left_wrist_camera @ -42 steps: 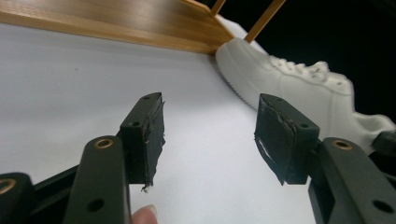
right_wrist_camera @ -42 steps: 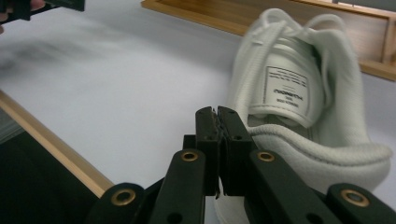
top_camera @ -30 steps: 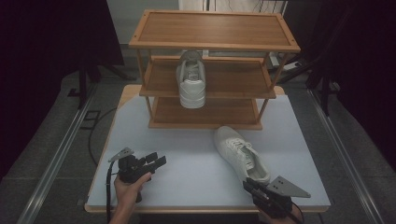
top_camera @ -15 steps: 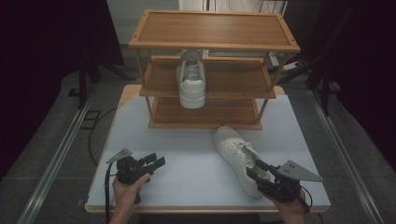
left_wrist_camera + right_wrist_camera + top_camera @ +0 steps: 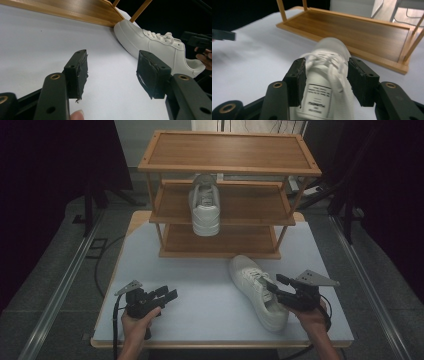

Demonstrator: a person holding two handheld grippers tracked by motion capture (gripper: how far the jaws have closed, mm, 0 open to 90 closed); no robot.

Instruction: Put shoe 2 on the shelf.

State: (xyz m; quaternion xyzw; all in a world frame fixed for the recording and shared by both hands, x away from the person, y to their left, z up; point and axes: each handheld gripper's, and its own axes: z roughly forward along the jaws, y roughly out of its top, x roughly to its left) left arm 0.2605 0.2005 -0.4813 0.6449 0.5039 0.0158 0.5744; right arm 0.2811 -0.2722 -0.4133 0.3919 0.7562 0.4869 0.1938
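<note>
A white sneaker [image 5: 250,275] lies on the white table [image 5: 200,270], toe toward the rack. My right gripper [image 5: 275,285] is at its heel end. In the right gripper view that gripper [image 5: 325,72] is open, its jaws standing on either side of the sneaker [image 5: 329,50] at the laces and tongue. A second white sneaker [image 5: 205,210] sits on the middle shelf of the wooden rack [image 5: 230,150]. My left gripper [image 5: 167,293] rests low at the table's front left, open with nothing in it [image 5: 112,72], and its view takes in the sneaker [image 5: 155,47] off to the right.
The three-shelf rack stands at the table's far side; its bottom shelf [image 5: 352,27] is bare and lies just beyond the sneaker's toe. Dark floor, rails and stands surround the table. A cable trails from the left gripper off the front edge.
My right gripper has come up from the front edge and moved forward and left over the sneaker's heel, its jaws now straddling the upper. The left gripper has stayed put.
</note>
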